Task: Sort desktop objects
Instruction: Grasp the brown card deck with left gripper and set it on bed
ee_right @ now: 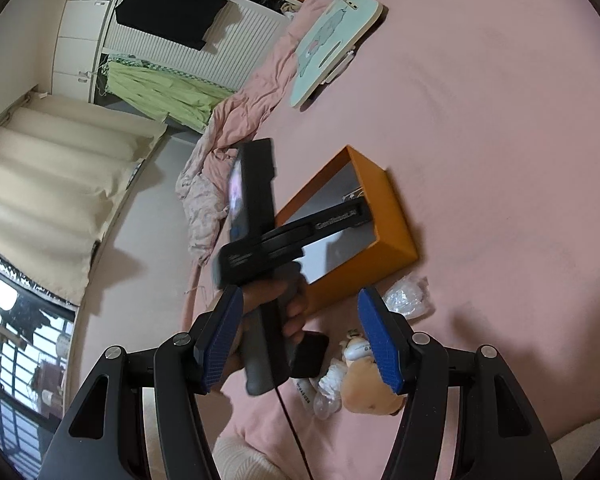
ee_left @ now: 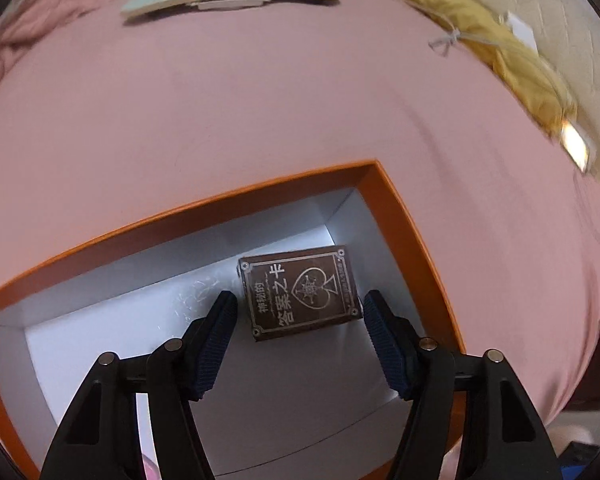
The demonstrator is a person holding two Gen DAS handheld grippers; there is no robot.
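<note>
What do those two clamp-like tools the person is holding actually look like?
Both are black plastic with two angled fingers, silver pivot bolts and ribbed blue pads. The left gripper has dark navy pads; the right gripper has brighter blue ones. The left tool's body bears small lettering, and a thin black cable trails from it.

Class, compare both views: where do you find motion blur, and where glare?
Left wrist view: the yellow cloth at the right edge smears, while the dark brown card box stays sharp. Right wrist view: the black handheld device is blurred; a lamp glares through the window.
</note>
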